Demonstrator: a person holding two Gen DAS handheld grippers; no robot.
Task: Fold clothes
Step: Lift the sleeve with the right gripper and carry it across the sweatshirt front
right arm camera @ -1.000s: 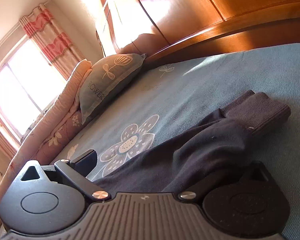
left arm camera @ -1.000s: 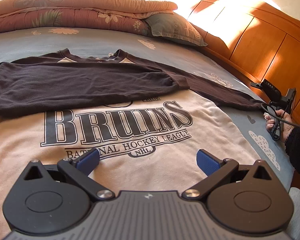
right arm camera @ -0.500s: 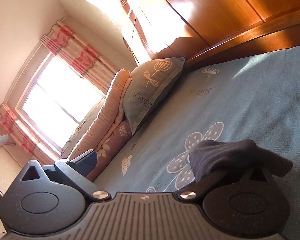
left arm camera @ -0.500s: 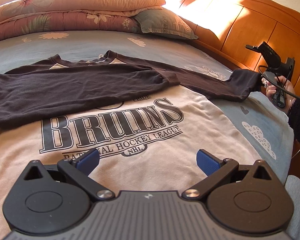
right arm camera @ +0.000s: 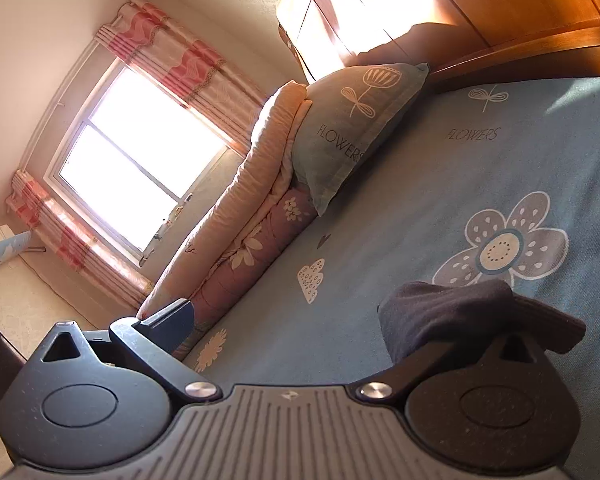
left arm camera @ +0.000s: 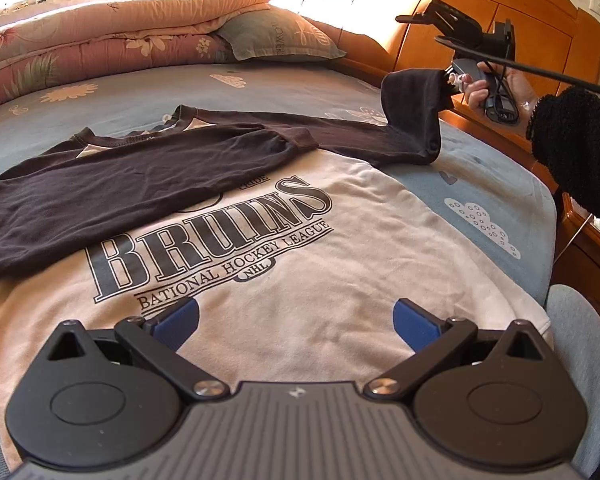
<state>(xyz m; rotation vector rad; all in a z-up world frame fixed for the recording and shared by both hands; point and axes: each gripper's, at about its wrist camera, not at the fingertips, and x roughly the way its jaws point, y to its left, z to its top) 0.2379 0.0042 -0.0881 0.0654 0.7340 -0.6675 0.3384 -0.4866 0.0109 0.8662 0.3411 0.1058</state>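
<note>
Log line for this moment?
step: sleeve fold | left tongs: open, idle above shirt | right tongs: sleeve lifted off bed

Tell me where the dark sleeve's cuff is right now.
In the left wrist view, the cuff hangs raised at upper right, draped on the right gripper, above the bed's right edge, near the headboard.

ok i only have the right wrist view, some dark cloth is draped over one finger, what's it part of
Observer: It is the cuff end of a dark sleeve on a cream BRUINS shirt that lies flat on the bed.
Operator: is the other sleeve done
Observer: Yes, the other sleeve already lies folded across the chest, above the lettering.
Operator: and the left gripper
Observer: The left gripper is open over the shirt's lower part, holding nothing.
</note>
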